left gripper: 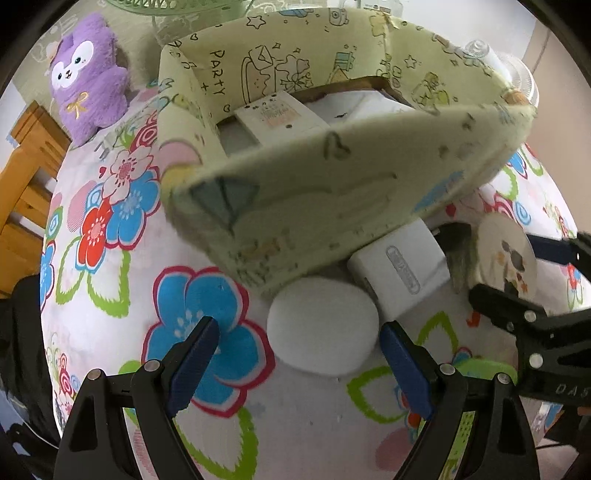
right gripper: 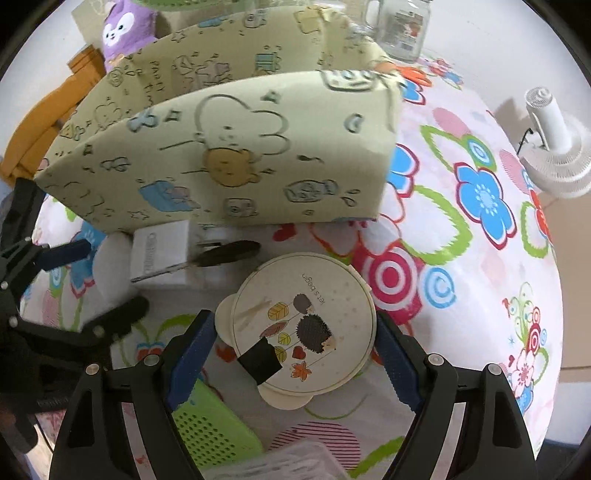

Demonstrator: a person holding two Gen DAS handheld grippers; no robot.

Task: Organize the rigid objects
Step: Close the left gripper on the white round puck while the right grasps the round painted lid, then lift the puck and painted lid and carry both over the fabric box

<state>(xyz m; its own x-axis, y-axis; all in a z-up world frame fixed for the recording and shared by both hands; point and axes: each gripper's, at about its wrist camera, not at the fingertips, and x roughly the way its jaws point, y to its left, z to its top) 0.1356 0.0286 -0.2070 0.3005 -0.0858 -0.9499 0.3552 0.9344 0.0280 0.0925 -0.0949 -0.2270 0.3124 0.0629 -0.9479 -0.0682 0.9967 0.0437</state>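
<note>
A round cream container [right gripper: 303, 321] with a hedgehog picture on its lid sits between the blue pads of my right gripper [right gripper: 293, 356], which is shut on its rim. The left wrist view shows that container [left gripper: 506, 254] at the right, with the right gripper [left gripper: 524, 266] around it. My left gripper [left gripper: 300, 367] stands open over the flowered tablecloth, with a white round puck [left gripper: 321, 325] just ahead of its fingertips. A white charger block [left gripper: 399, 266] lies beside the puck, against a yellow-green cartoon-print storage box [left gripper: 332, 184]. White flat boxes [left gripper: 280, 114] lie inside it.
A dark-handled tool [right gripper: 225, 253] lies between charger and container. A green perforated basket [right gripper: 214, 424] and a white one [right gripper: 288, 465] sit near the front. A glass jar [right gripper: 402, 26], white fan [right gripper: 554, 147], purple plush [left gripper: 88, 74] and wooden chair [left gripper: 26, 184] ring the table.
</note>
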